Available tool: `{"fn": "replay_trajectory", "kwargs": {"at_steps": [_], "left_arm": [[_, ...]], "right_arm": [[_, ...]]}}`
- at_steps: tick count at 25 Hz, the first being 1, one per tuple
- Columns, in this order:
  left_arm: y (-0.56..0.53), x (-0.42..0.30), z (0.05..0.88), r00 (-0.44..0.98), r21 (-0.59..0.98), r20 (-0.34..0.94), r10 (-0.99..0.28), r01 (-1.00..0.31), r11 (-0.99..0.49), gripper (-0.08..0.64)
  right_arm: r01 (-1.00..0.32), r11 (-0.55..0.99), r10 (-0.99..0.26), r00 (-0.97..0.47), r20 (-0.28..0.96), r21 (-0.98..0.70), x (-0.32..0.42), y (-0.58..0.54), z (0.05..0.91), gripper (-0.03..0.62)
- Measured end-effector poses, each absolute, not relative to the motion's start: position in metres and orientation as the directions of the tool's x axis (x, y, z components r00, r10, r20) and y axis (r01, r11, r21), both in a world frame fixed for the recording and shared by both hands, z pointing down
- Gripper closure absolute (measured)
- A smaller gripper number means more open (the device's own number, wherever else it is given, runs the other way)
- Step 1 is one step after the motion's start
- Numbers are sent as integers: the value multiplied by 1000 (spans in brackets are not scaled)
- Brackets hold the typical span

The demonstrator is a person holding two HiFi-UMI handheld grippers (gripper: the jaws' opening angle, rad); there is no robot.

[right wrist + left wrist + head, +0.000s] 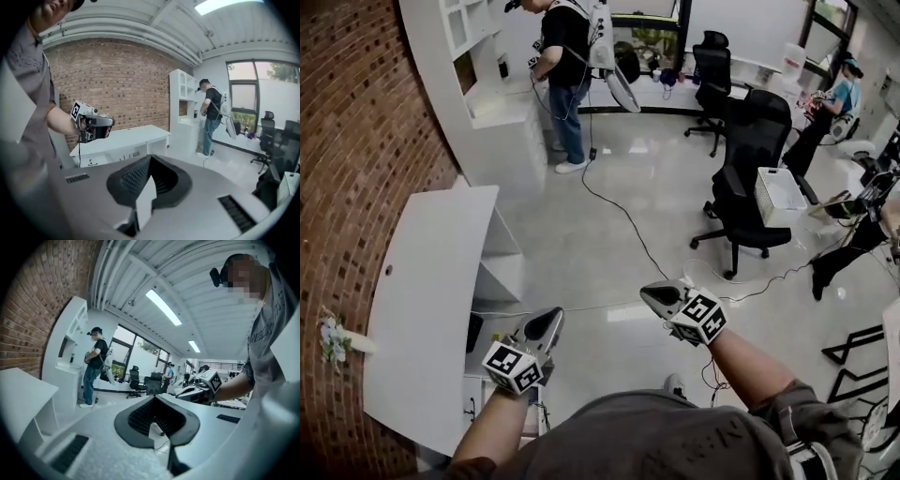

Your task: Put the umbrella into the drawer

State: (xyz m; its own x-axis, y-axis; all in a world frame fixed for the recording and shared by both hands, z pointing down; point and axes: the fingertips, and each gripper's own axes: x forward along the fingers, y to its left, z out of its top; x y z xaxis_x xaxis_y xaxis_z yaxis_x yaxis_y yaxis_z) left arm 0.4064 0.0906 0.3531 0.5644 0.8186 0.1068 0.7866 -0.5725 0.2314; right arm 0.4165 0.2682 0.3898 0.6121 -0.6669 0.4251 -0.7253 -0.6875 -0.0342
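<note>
Your left gripper (549,321) and right gripper (656,294) are hanging in the air just ahead of your chest. Both are pointing out over the pale floor (609,244). Each gripper view is showing its dark pads pressed together with nothing between them.

You are standing beside the white bench (422,309), which is sitting against the brick wall (347,141), and the left gripper is the one nearer to it. No view is showing the umbrella, so its place relative to either gripper cannot be told. No drawer front can be made out either; only open compartments (502,253) are showing under the bench top.

Reaching with the jaws together is the main risk, since they would knock the umbrella aside rather than take it. A black cable (619,216) is trailing across the floor ahead of you and could catch a foot while you are searching. The bench corner is also lying close to the left gripper, so a quick swing that way could strike it.
</note>
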Motion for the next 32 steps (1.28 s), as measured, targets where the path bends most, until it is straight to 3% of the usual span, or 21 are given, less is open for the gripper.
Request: {"fn": "replay_trajectory", "kwargs": {"at_steps": [5, 11, 19, 32], "left_arm": [[157, 390, 357, 463, 247, 125, 878, 842, -479, 560], [238, 357, 352, 447, 245, 124, 886, 851, -464, 560], [299, 322, 351, 480, 259, 106, 871, 832, -490, 560], [302, 287, 350, 484, 254, 114, 868, 830, -496, 560]], "right_arm": [[-597, -798, -579, 722, 377, -83, 370, 344, 383, 598], [-509, -851, -519, 782, 344, -129, 323, 447, 377, 598], [-522, -839, -541, 774, 329, -152, 298, 505, 379, 600], [-545, -825, -564, 769, 302, -153, 275, 508, 372, 600]]}}
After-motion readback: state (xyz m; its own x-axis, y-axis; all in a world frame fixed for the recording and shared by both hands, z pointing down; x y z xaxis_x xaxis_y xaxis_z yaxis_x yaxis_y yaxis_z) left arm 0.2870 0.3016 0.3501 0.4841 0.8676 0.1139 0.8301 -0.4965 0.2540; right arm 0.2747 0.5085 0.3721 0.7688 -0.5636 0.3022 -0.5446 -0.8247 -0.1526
